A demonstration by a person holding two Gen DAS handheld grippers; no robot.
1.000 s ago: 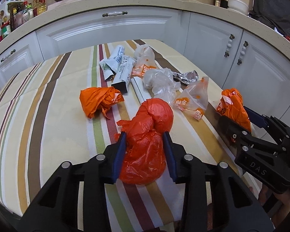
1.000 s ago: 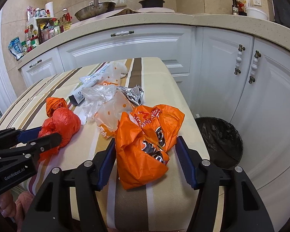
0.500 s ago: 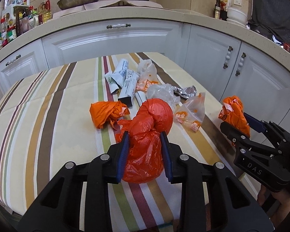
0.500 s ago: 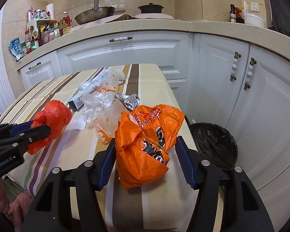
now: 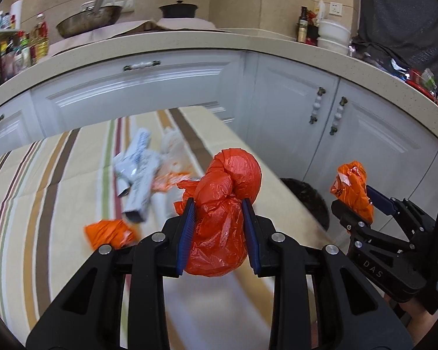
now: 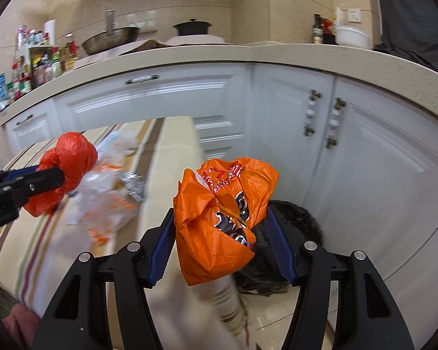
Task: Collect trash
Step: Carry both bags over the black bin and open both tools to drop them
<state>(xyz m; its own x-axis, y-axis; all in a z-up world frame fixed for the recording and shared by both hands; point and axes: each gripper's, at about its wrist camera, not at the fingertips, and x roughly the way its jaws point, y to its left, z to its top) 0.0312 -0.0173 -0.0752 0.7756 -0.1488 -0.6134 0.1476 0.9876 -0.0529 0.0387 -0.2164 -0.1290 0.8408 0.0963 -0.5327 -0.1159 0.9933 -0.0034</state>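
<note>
Right wrist view: right gripper [image 6: 219, 234] clamps orange bag [image 6: 223, 218] directly above black bin [image 6: 295, 218]; nearer arm. Left gripper [image 5: 220, 229] clamps red bag [image 5: 223, 215] over table [image 5: 43, 175], bin to its right.

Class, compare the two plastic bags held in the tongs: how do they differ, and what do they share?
The red knotted plastic bag in the left tongs is plain; the orange printed plastic bag in the right tongs carries red and black lettering. The red one is bunched into a rounded ball on top; the orange one is looser and angular. Both are crumpled and held clear of the table.
</note>
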